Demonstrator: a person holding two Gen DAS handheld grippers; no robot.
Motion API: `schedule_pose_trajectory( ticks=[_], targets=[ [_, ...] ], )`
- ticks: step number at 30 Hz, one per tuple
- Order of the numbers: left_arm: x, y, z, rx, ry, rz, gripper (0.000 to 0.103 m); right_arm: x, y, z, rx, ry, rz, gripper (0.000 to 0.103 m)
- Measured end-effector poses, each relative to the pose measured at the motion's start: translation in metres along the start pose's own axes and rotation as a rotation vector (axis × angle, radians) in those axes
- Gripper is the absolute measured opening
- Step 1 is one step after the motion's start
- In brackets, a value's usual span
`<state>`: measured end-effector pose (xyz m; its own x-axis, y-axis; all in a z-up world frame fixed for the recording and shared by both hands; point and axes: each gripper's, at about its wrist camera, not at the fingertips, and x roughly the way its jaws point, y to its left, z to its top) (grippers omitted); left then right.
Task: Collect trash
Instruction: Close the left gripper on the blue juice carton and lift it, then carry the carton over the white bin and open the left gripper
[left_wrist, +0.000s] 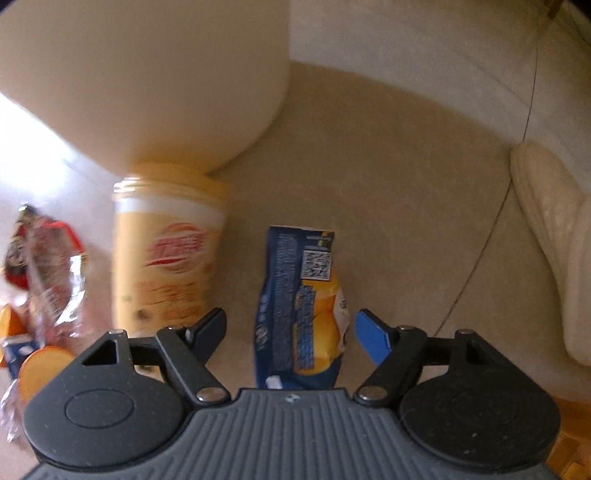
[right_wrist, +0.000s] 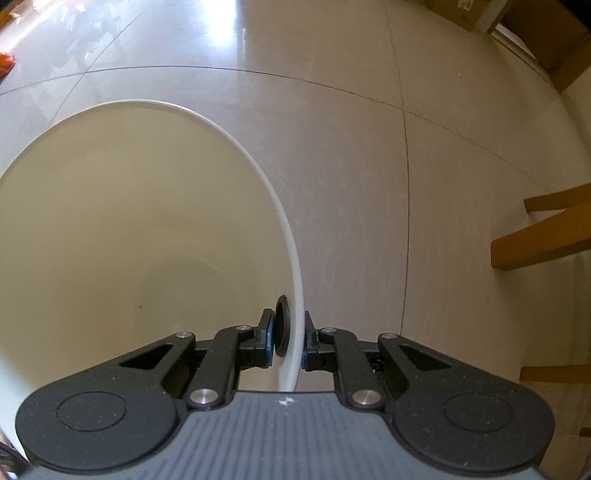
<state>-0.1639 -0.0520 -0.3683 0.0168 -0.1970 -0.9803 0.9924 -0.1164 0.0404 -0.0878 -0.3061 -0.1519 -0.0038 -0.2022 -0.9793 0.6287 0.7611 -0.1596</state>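
Left gripper (left_wrist: 290, 332), jaws spread around a blue snack packet (left_wrist: 301, 314) on the floor (left_wrist: 406, 184); right gripper (right_wrist: 288, 341) pinches the bin's rim (right_wrist: 291, 258). The slick, apparently flattened packet could slip free.

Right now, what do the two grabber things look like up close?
Both look alike. The left gripper has a grey ribbed body with a small white logo, round black discs on each side, and black jointed links with silver pins. One finger tip shows a blue pad; the other looks black. The right gripper matches it, with blue edging on its pads. No cables or sleeves show.
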Motion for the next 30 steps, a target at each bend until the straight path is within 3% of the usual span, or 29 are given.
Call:
schedule_pose_trajectory(
  ticks=[5,10,21,30],
  targets=[
    [0.026,-0.008,0.0,0.02,0.048,0.004,0.067,0.0,-0.003,0.0,-0.01,0.007,0.006,0.015],
    [0.025,-0.011,-0.001,0.013,0.037,-0.022,0.061,-0.003,-0.006,0.0,-0.011,0.0,0.007,0.015],
    [-0.016,0.003,-0.007,0.0,0.034,-0.015,0.06,-0.001,-0.003,0.001,-0.012,-0.001,0.001,0.015],
    [-0.066,0.051,0.004,-0.068,0.066,-0.015,0.06,0.0,0.005,0.001,-0.015,0.011,-0.022,0.016]
  ],
)
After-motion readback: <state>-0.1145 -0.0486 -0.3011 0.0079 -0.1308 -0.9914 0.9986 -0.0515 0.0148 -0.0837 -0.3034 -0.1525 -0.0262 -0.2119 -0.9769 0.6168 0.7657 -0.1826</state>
